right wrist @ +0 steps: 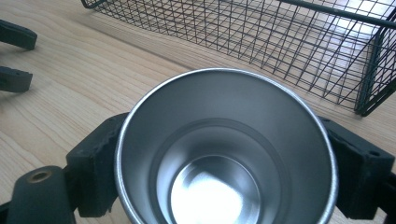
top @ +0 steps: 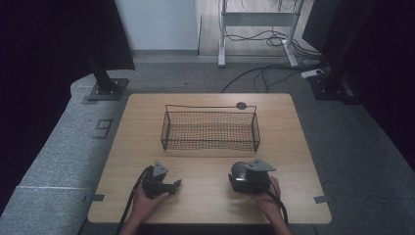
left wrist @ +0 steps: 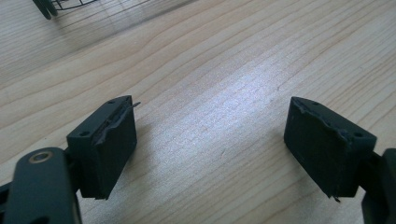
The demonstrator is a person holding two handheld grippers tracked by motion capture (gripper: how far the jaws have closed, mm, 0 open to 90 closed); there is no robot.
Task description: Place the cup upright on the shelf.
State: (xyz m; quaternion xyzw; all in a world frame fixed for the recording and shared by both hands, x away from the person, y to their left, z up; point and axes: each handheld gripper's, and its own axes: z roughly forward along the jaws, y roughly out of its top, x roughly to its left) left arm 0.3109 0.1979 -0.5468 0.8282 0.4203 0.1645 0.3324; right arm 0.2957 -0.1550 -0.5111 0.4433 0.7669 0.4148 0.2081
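the right gripper [right wrist: 224,163] is gripping a steel cup [right wrist: 224,154], its two black jaws pressing against the cup's outer wall on either side. the cup's open mouth is facing the gripper's camera, showing a shiny bare inside. in the high view the right gripper [top: 248,180] is sitting low over the wooden table [top: 293,161], with the person's right hand [top: 268,198] wrapping it from behind and the cup [top: 239,170] showing at its front left.

just ahead of the right gripper, a black wire basket [right wrist: 261,42] is standing on the table, apart from the cup's rim. in the high view the basket [top: 210,128] is lying ahead of both grippers.

the left gripper [left wrist: 210,144] is holding its jaws wide apart with only bare wood between them, and a corner of the basket [left wrist: 60,5] is showing far ahead to its left. in the high view the left gripper [top: 169,186] is resting near the table, held by the left hand [top: 147,200], well apart from the right gripper.
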